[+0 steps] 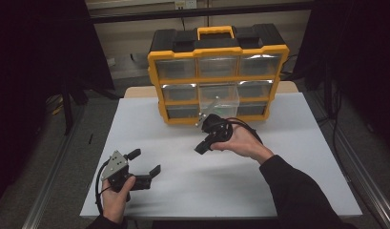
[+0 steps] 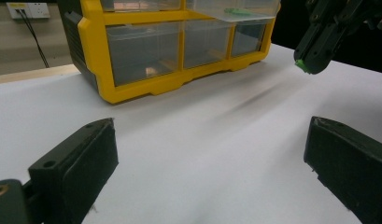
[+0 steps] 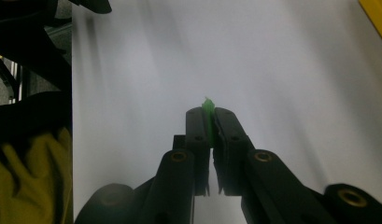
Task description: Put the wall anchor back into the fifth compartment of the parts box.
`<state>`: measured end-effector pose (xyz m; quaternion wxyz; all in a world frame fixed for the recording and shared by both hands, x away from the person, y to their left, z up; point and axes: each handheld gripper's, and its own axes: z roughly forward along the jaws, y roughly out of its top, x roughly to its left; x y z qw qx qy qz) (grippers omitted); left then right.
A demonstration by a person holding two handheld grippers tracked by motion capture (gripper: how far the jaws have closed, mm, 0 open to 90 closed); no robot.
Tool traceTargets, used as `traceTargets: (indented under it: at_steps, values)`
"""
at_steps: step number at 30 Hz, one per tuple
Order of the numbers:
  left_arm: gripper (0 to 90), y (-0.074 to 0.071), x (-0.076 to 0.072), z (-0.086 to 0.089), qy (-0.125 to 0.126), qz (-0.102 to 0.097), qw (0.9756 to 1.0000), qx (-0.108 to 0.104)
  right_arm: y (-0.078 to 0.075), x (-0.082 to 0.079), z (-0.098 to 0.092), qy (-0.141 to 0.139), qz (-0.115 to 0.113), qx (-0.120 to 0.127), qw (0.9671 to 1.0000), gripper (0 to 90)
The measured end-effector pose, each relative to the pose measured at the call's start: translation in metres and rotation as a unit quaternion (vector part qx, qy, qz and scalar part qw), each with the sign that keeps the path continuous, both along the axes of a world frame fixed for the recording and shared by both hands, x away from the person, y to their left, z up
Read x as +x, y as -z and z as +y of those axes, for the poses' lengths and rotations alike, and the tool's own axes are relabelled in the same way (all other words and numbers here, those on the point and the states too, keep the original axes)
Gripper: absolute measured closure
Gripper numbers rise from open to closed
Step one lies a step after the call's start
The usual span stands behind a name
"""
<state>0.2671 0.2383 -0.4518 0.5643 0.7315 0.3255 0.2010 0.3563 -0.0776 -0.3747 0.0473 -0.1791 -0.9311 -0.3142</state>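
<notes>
Your right gripper (image 1: 200, 149) hangs above the white table (image 1: 278, 157), its two black jaws pressed together on a small green piece (image 3: 208, 106) whose tip pokes out just past the jaw ends. In the left gripper view that same green sliver (image 2: 299, 66) shows at the end of the closed jaws, clear of the tabletop. Behind your right hand (image 1: 240, 140) stands the yellow-and-black drawer organizer (image 1: 216, 71), with one clear drawer (image 1: 220, 98) in its middle column pulled out toward you; another green piece (image 2: 236, 10) lies inside that drawer, up and behind the gripping jaws. Your left gripper (image 1: 147, 164) rests low on the table on the other side, well apart from the right one, its jaws spread wide with nothing between them and only bare white surface ahead of them.
</notes>
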Motion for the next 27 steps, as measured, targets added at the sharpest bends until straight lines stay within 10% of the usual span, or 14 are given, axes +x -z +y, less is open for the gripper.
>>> traceTargets:
  at_steps: [27]
  values:
    - [2.7,0.000,0.000,0.000,-0.002,0.001,1.0000,-0.002,-0.060,0.011,-0.023,0.021,-0.046,0.044,0.9978,85.1]
